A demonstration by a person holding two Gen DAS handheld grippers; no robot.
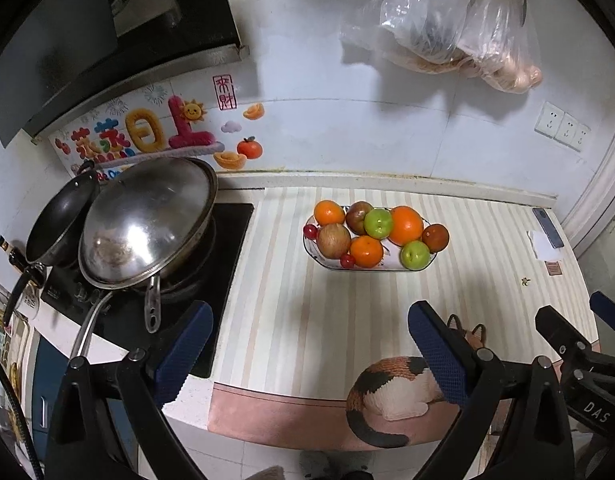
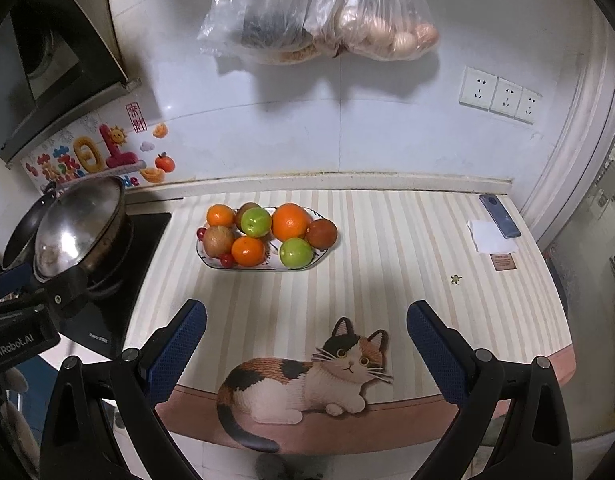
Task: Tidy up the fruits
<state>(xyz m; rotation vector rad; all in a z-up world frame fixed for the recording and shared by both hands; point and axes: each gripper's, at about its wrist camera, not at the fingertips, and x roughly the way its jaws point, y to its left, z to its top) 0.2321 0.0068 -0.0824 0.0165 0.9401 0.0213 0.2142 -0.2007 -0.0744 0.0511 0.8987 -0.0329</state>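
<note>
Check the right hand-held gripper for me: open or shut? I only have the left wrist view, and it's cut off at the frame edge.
Observer: The right hand-held gripper is open, its blue textured pads wide apart with nothing between them.
Operator: What lies directly in front of it?
Observer: The printed calico cat's face on the cream striped counter mat. Your view shows only the cat's body.
</note>
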